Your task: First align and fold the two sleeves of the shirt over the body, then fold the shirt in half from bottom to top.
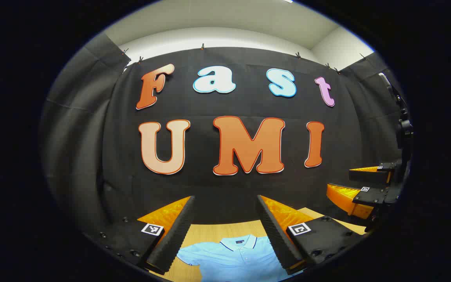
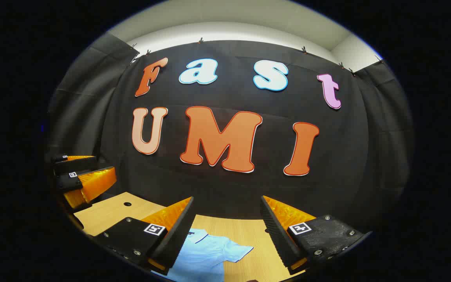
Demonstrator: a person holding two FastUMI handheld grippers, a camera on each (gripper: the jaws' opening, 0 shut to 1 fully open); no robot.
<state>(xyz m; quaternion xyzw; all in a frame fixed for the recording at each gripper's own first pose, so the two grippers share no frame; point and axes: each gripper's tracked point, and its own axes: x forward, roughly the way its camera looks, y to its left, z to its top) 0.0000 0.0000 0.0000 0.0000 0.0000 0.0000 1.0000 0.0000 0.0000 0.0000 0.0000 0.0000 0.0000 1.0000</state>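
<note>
Both the left gripper (image 1: pixel 225 229) and right gripper (image 2: pixel 225 229) hang released, raised well above the shirt (image 1: pixel 233 254), which lies flat on the table (image 2: pixel 108 213) below and ahead, each gripper nearest its own sleeve.

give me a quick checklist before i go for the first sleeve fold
1. Left gripper open: ok, fingers spread, nothing between them.
2. Right gripper open: ok, fingers spread and empty.
3. Shirt lying on the table, collar towards the wall: ok.
4. Sleeve spread out to the side, not yet folded: ok in the right gripper view; the other one is partly hidden by a finger.
5. Grippers apart from each other: ok.
6. Shirt's bottom hem flat: cannot tell, out of frame.
</note>
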